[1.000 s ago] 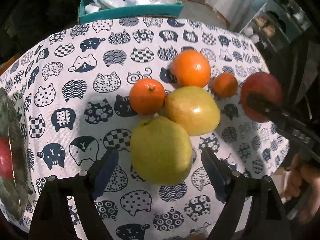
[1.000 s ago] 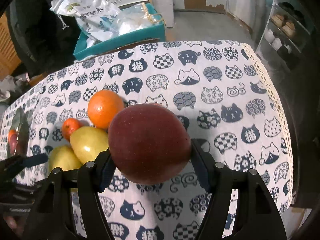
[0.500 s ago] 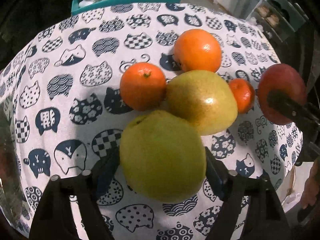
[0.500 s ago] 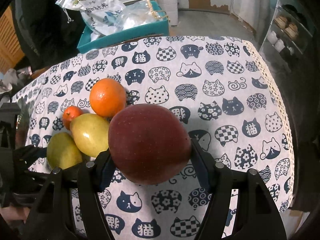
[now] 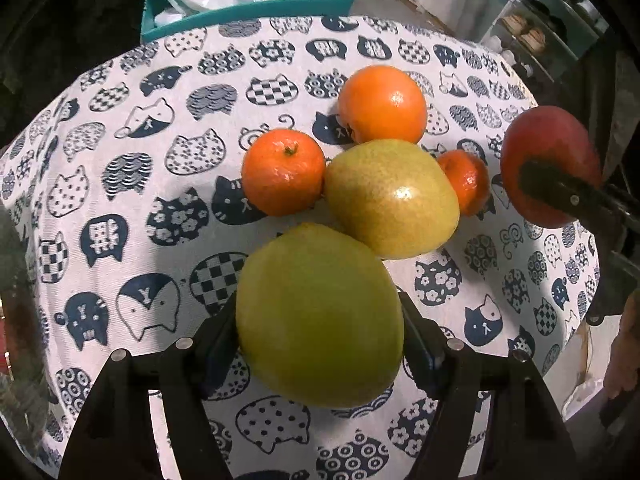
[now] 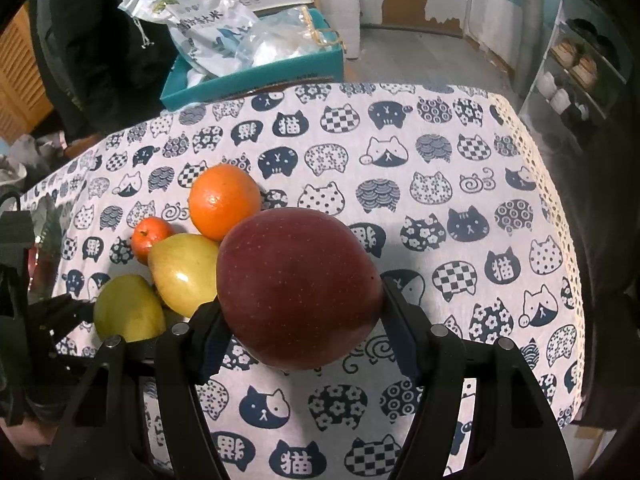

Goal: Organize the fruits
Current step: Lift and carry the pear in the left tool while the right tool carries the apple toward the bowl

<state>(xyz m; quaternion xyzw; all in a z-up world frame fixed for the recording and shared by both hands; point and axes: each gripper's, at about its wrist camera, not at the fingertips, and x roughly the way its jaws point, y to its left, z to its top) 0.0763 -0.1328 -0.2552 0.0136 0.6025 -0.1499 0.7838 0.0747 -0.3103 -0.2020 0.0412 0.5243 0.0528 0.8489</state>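
The left tool (image 5: pixel 320 316) is closed on a green pear (image 5: pixel 318 316), gripped on both flanks low in the centre of the left wrist view. The right tool (image 6: pixel 300 312) is closed on a dark red apple (image 6: pixel 298 286), seen at centre in the right wrist view and at the right edge of the left wrist view. Above the green pear, a yellow pear (image 5: pixel 390 198) is seen on the cat-print tablecloth (image 5: pixel 120 200) covering the table, flanked by a mandarin (image 5: pixel 282 172) on its left and a smaller mandarin (image 5: pixel 466 186) on its right; an orange (image 5: pixel 382 104) lies above. The smaller mandarin is shown only in the left wrist view. Printed characters reading 猫 are legible on the cloth in the right wrist view only. A teal box (image 6: pixel 260 76) at upper left there holds a white bag (image 6: pixel 200 24) with blue Chinese lettering, too small to be read reliably. A shelf unit (image 6: pixel 576 68) is shown at upper right.
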